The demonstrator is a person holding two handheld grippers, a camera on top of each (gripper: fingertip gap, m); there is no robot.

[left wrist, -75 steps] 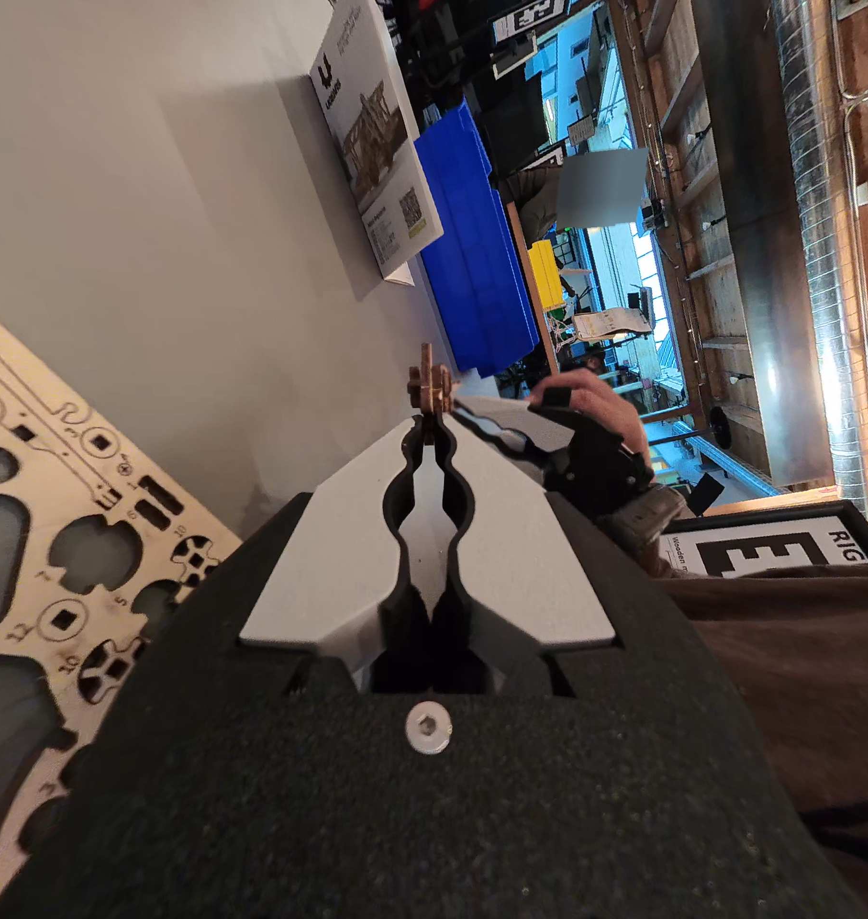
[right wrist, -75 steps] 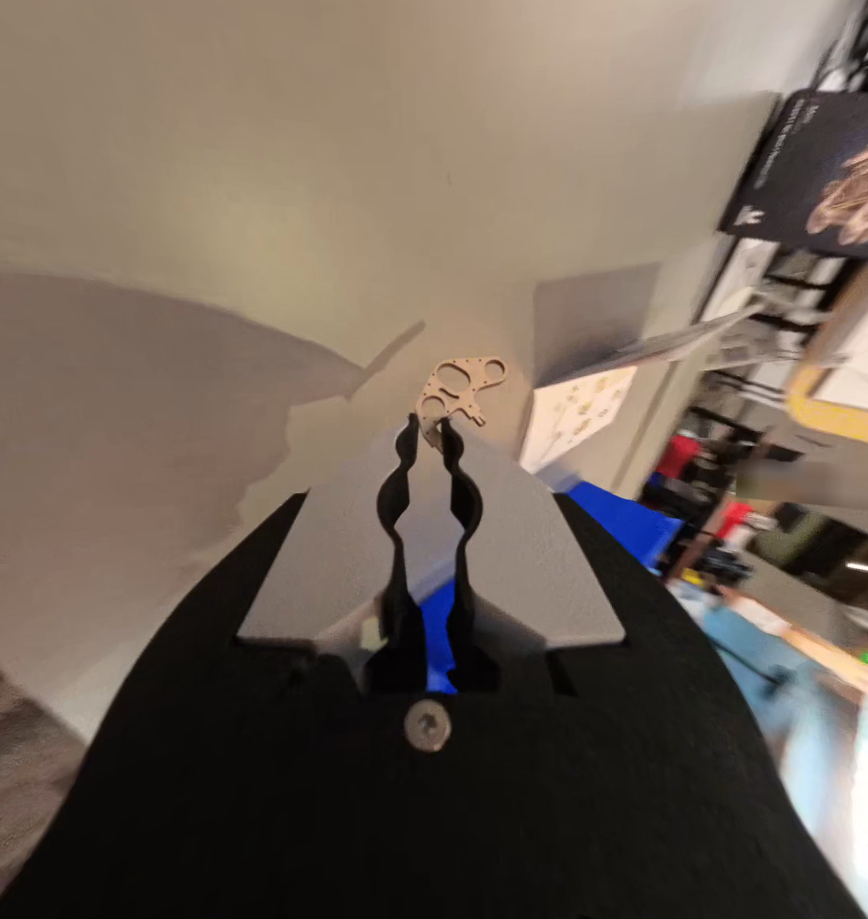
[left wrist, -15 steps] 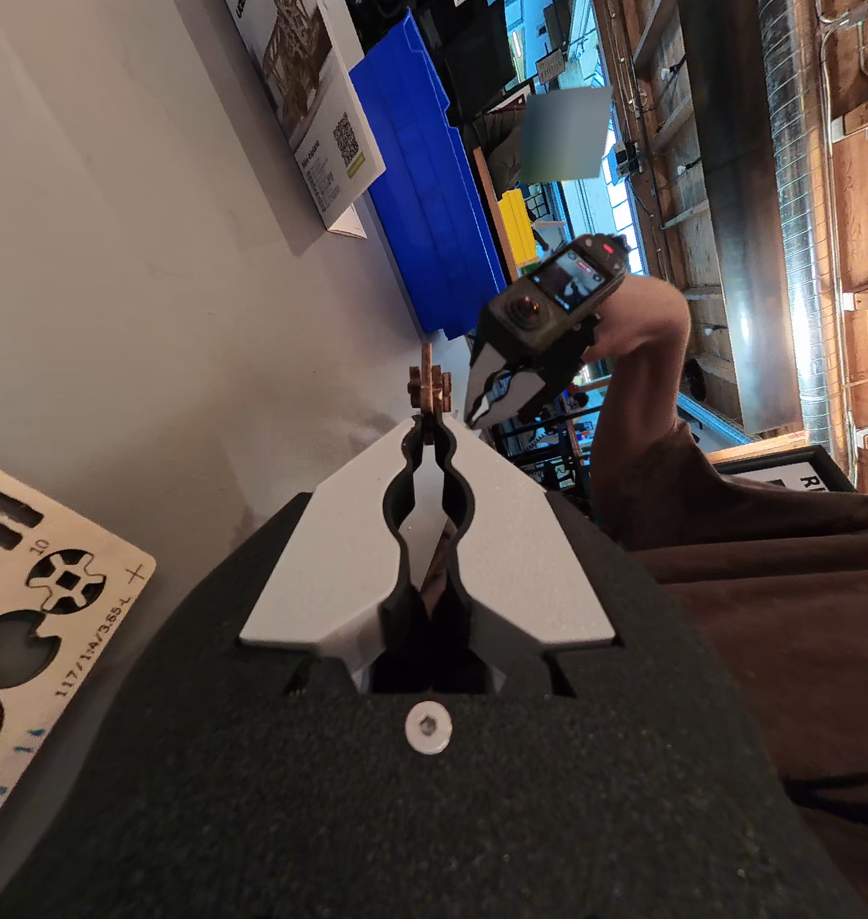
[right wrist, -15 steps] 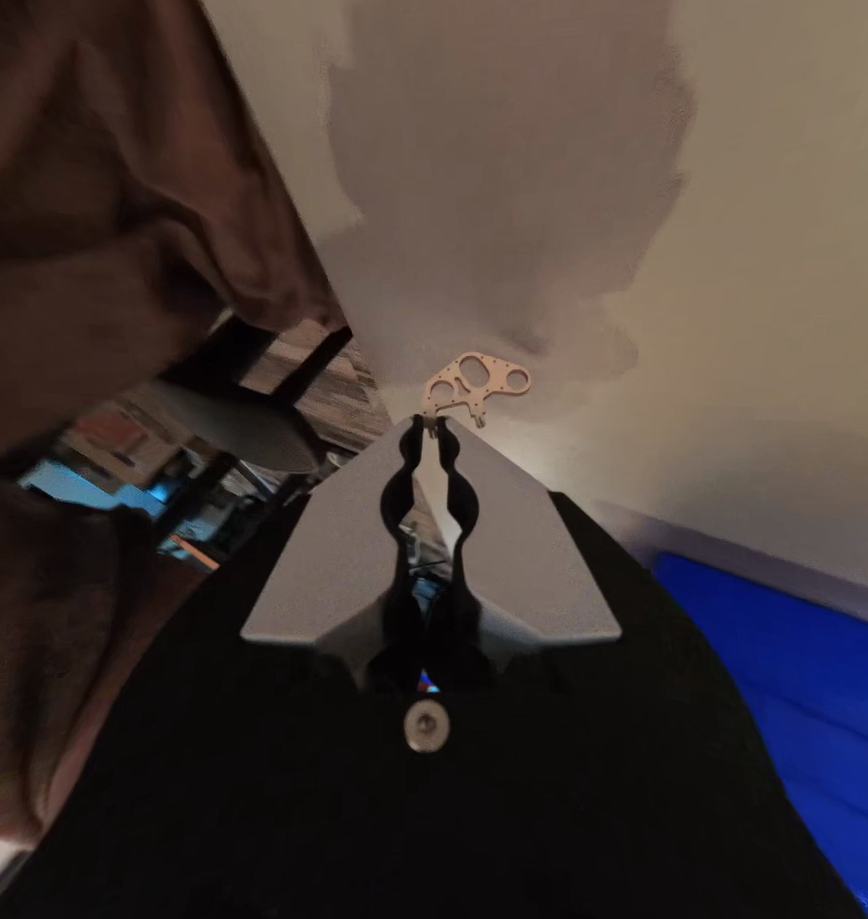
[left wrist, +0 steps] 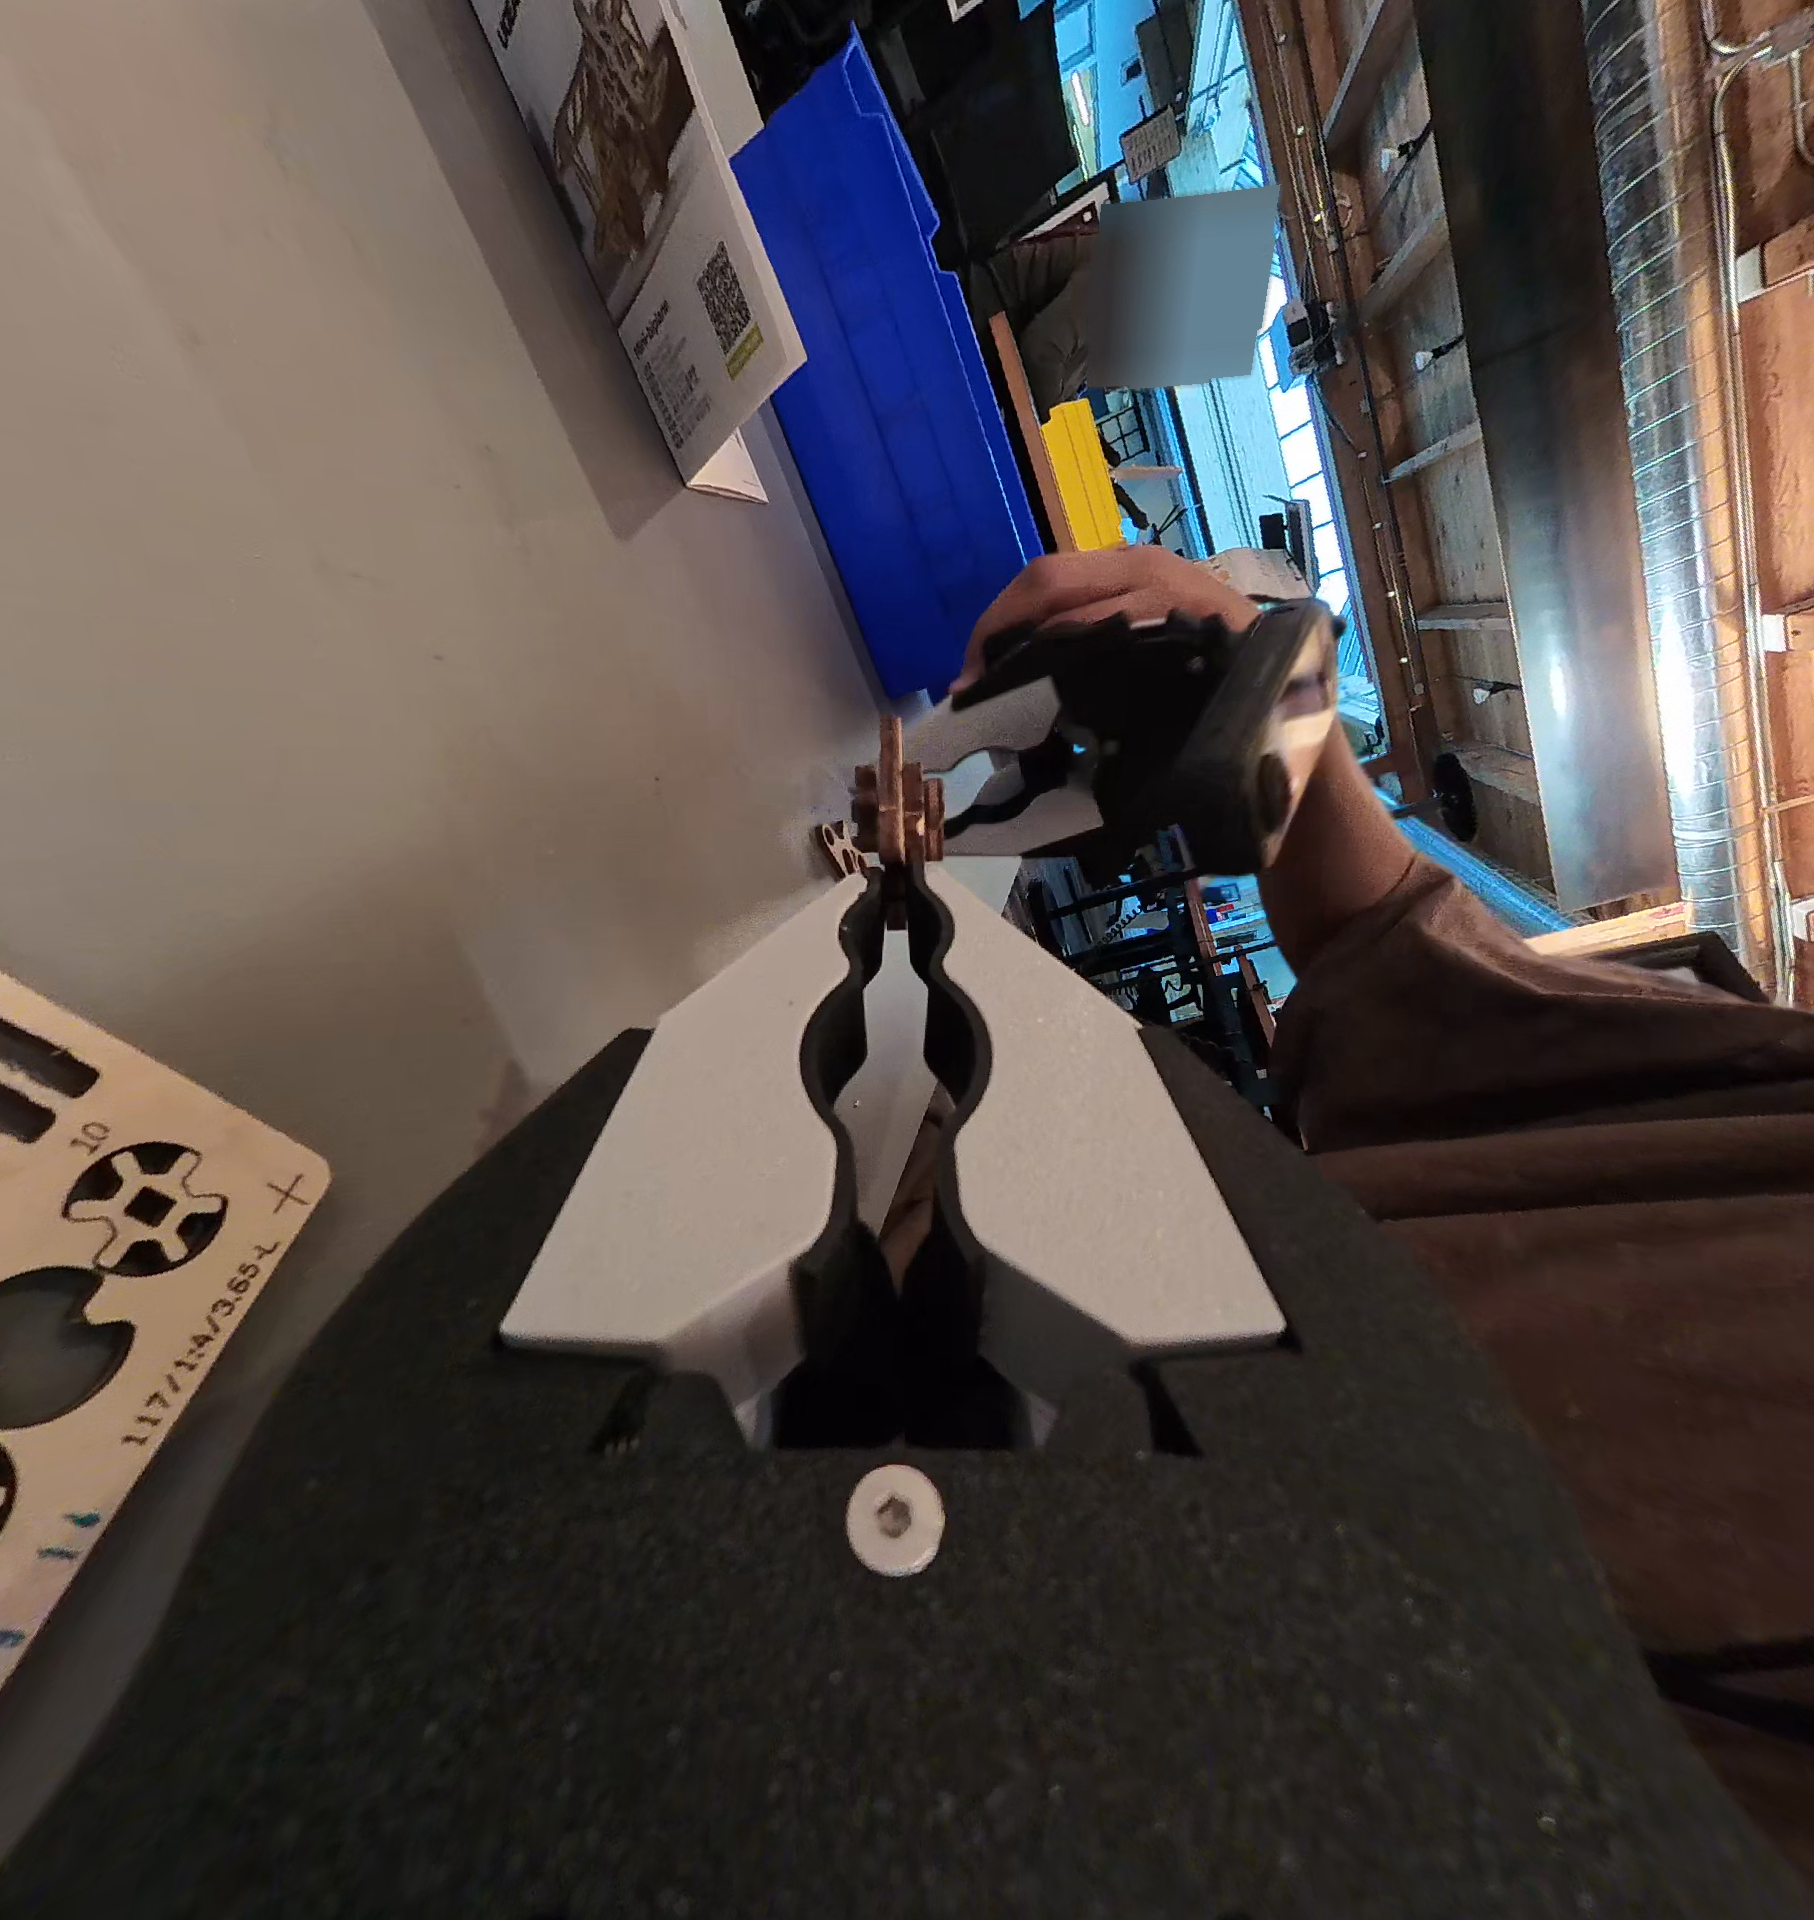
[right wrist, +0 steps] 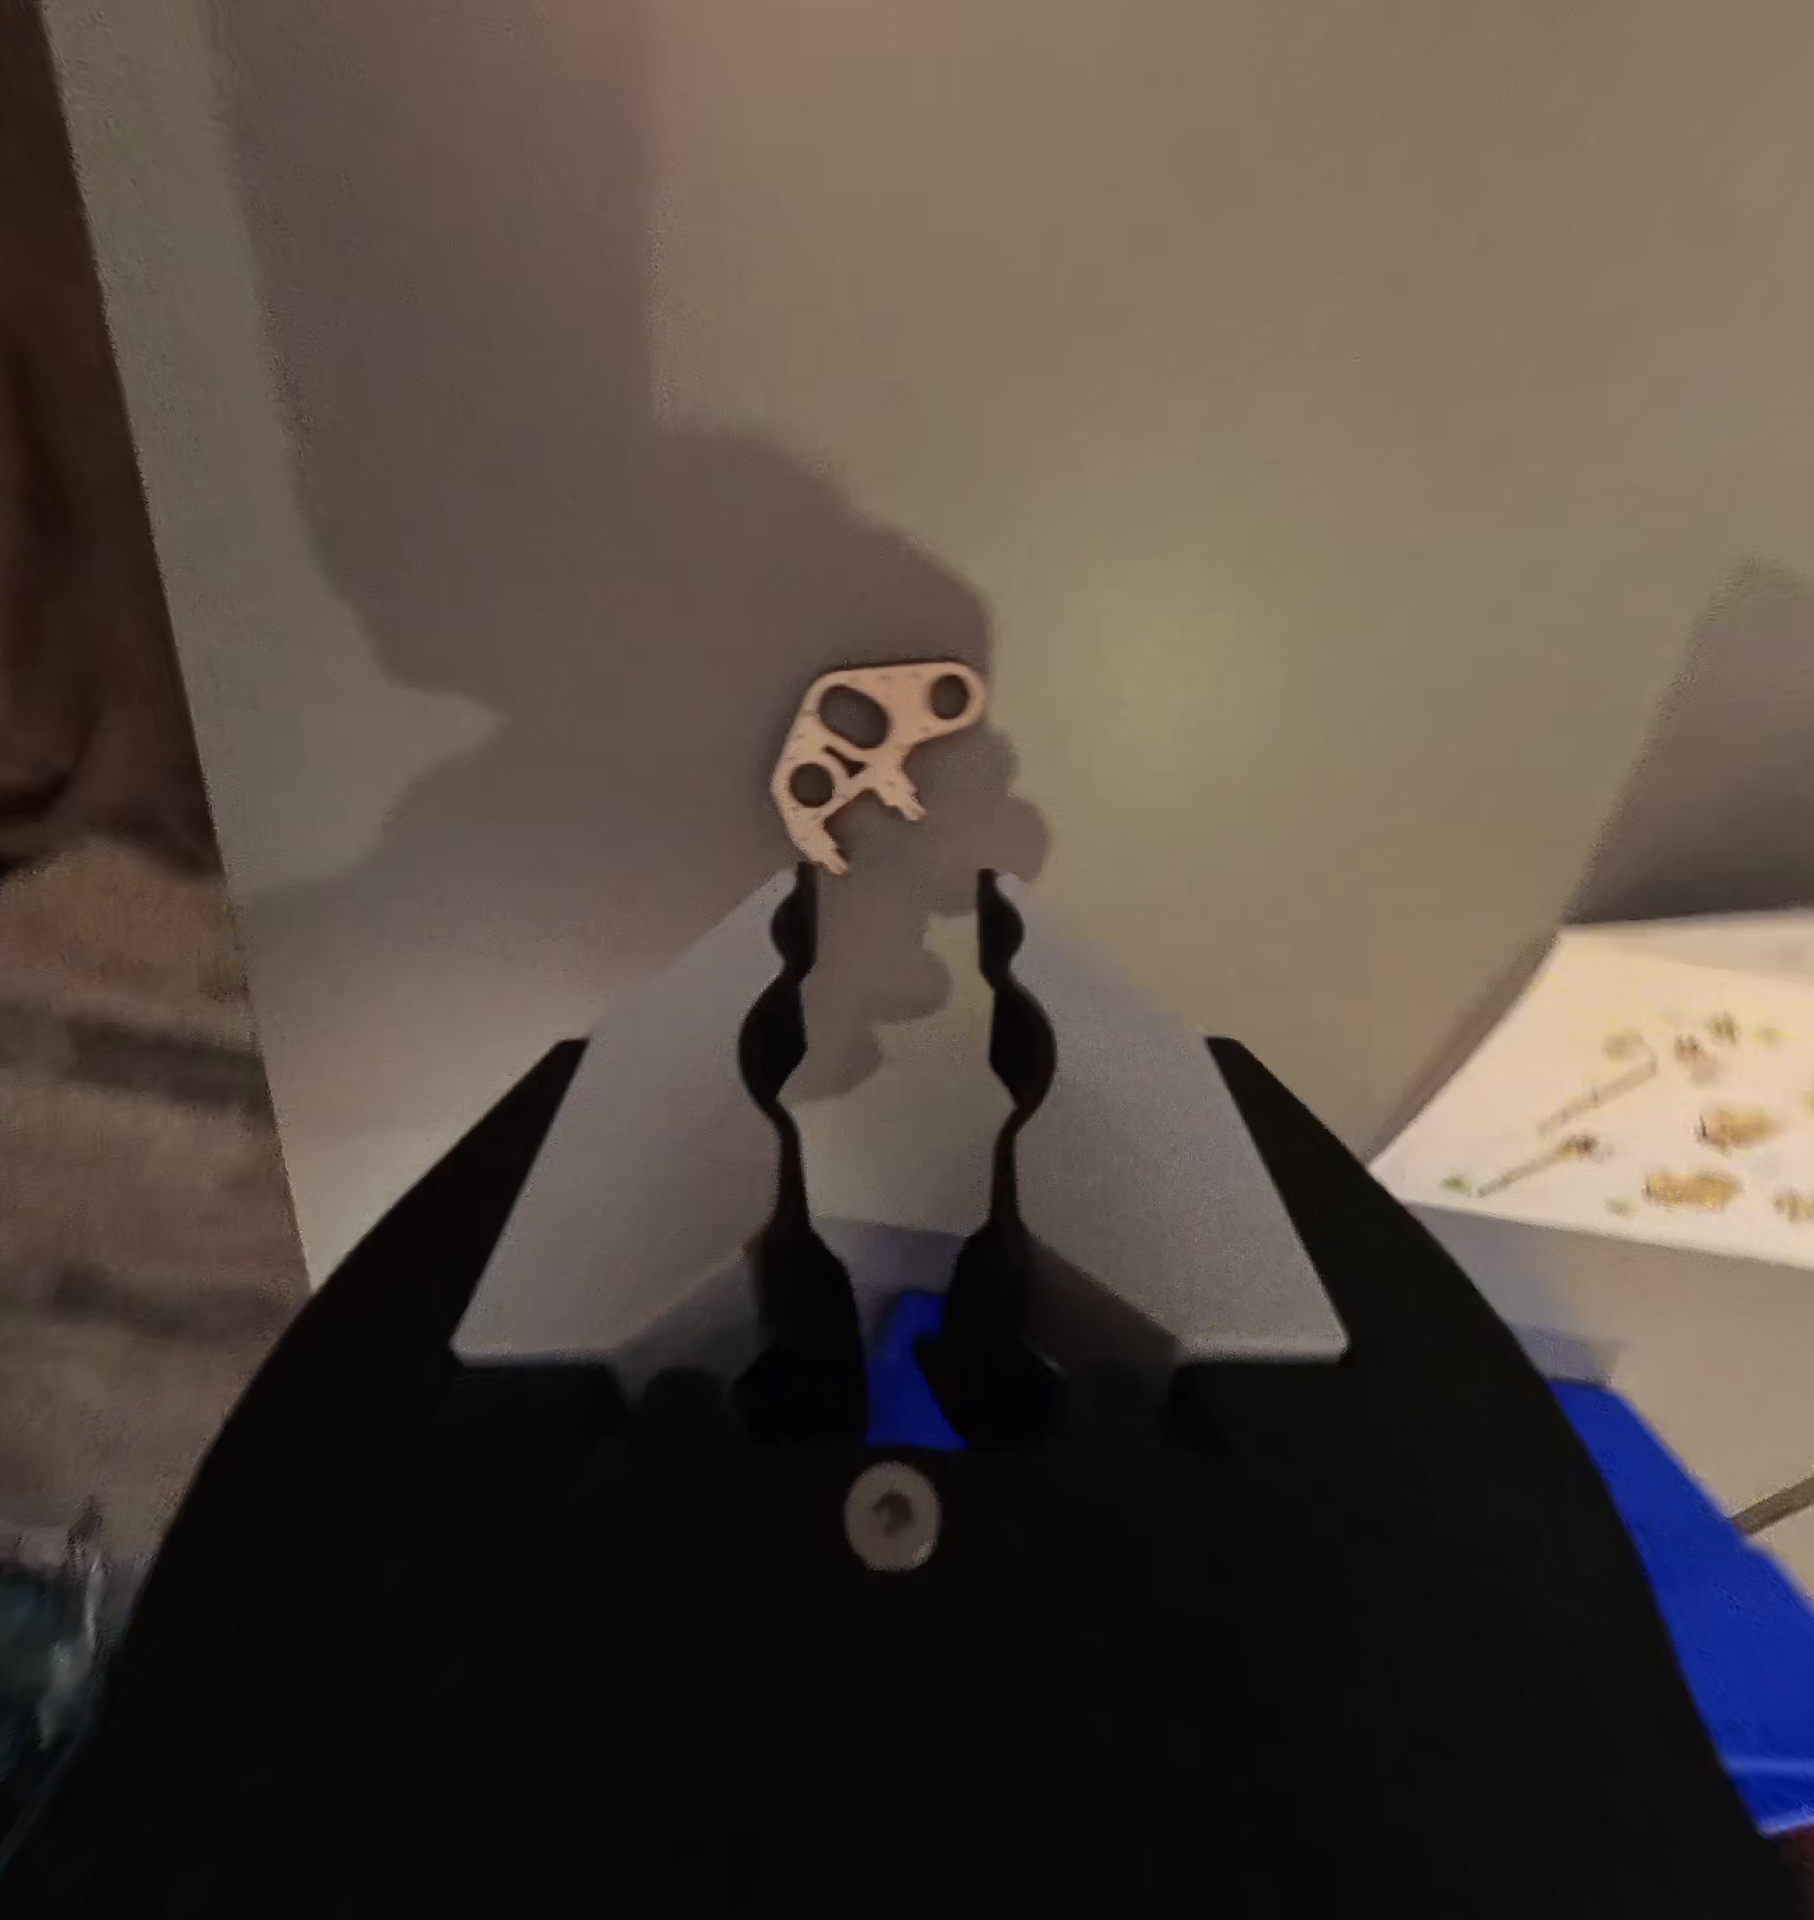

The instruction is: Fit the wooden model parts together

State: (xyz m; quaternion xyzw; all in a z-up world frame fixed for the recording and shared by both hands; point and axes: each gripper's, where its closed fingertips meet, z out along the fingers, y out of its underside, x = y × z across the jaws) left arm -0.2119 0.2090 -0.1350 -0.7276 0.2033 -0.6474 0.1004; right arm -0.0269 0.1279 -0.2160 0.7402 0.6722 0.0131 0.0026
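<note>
My left gripper is shut on a small dark brown wooden assembly, which sticks up from the fingertips above the grey table. My right gripper is open and empty. It also shows in the left wrist view, held by a hand just right of the assembly. A flat pale wooden plate with round holes lies on the table just beyond the right gripper's left fingertip. Its edge shows in the left wrist view, partly hidden by the left gripper's tips.
A pale wooden sheet with cut-out shapes lies at the lower left. A printed booklet and a blue bin stand at the back. An instruction sheet lies to the right. A brown sleeve fills the right side. One gripper's finger ends stand about 20 cm off the other's.
My right gripper has opened and let go of the flat pale plate, which now lies on the table. It has also turned and come in beside the left gripper's assembly. The left gripper stays shut.
</note>
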